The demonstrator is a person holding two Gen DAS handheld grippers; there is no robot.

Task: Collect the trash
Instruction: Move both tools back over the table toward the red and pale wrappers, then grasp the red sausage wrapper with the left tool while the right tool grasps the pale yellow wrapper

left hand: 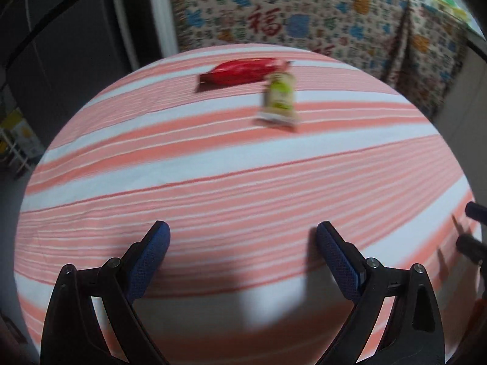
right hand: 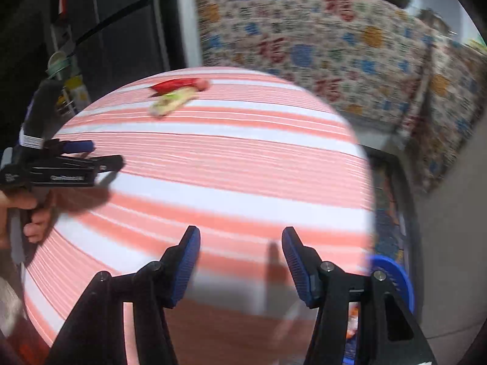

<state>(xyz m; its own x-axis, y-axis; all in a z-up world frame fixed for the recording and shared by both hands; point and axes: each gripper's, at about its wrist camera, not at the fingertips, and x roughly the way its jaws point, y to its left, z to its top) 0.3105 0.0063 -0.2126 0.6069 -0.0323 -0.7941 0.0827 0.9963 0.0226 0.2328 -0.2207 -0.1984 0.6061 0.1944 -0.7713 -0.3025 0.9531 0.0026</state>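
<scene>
A red snack wrapper lies at the far side of the round table with the pink-and-white striped cloth. A beige-and-green wrapper lies just in front of its right end. Both show in the right wrist view, the red wrapper behind the beige-and-green wrapper. My left gripper is open and empty over the near part of the table, well short of the wrappers; it shows from the side in the right wrist view. My right gripper is open and empty over the table's near right edge.
A blue basket sits on the floor beside the table's right edge, under my right gripper. A patterned cloth covers furniture behind the table. A dark cabinet stands to the left. A small rack stands low on the left.
</scene>
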